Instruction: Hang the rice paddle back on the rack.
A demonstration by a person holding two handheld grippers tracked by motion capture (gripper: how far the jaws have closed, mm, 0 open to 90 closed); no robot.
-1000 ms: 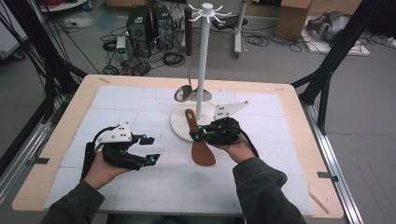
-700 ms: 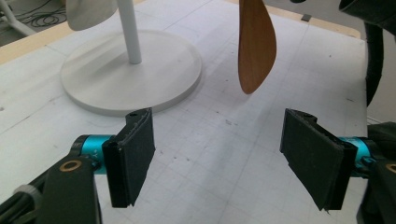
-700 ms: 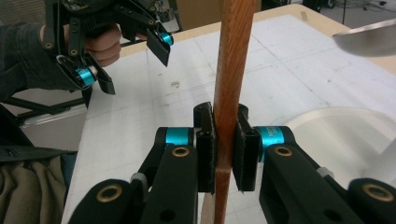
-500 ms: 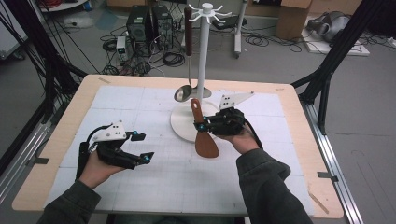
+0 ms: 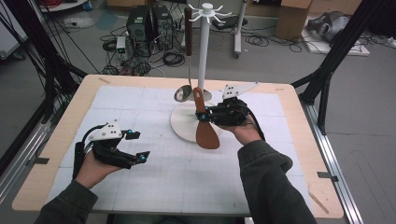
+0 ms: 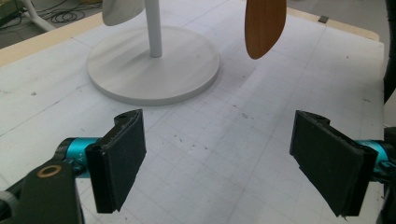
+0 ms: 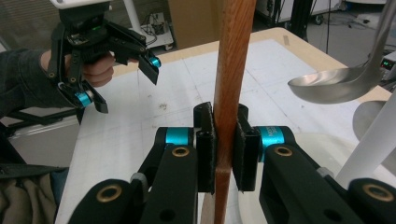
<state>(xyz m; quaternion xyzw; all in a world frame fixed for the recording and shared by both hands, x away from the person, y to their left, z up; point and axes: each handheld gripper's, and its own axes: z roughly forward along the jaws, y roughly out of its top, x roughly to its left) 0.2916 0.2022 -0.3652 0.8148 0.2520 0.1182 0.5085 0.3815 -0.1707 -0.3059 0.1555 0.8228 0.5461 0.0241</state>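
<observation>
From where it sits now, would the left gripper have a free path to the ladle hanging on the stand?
Probably yes: the left gripper is open and empty, with bare mat between it and the ladle. The spatula in the right gripper hangs off to the side.

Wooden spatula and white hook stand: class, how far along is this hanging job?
Done: a steel ladle already hangs on the white hook stand. In hand: the right hand-held gripper clamps the brown wooden spatula upright, blade down, above the mat. Left: hooking it on; the left hand-held gripper is open and holds nothing.

Even, soft overhead light, faint shadows on table (image 5: 154,186). High view slightly grainy. Ladle (image 7: 341,81) bowl shows glare. Near jaws soft-focused in gripper views.
</observation>
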